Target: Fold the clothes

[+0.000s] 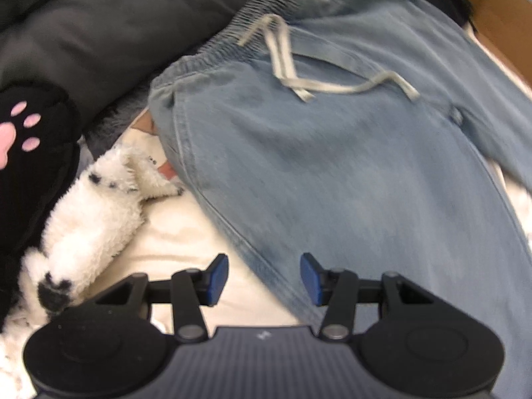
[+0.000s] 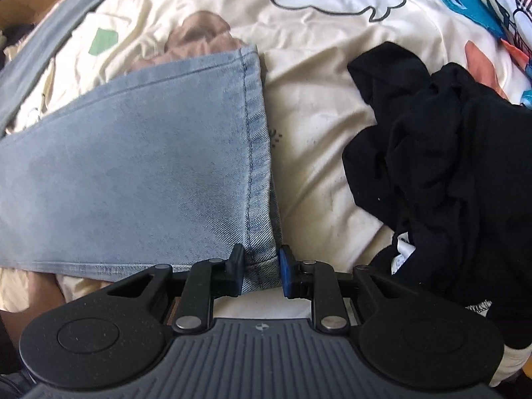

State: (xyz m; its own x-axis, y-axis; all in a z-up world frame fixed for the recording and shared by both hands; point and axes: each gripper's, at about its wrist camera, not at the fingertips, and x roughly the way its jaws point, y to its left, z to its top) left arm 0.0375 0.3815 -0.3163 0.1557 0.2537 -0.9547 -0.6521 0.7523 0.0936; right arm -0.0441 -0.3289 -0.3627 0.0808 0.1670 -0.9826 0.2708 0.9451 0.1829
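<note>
Light blue jeans (image 1: 332, 153) with an elastic waistband and a pale drawstring (image 1: 286, 63) lie spread on a cream printed bedsheet (image 1: 186, 239). My left gripper (image 1: 264, 277) hovers over the jeans' side seam below the waistband, open, its blue pads clear of the cloth. In the right wrist view a leg end of the jeans (image 2: 139, 173) lies flat with its stitched hem (image 2: 256, 153) running down to my right gripper (image 2: 259, 274). That gripper is shut on the corner of the hem, denim pinched between the two pads.
A white fluffy plush toy (image 1: 89, 219) and a black item with pink paw prints (image 1: 23, 139) lie left of the jeans, a dark padded garment (image 1: 99, 30) behind. A crumpled black garment (image 2: 442, 166) sits right of the hem. Cardboard box edge (image 1: 498, 23) at the far right.
</note>
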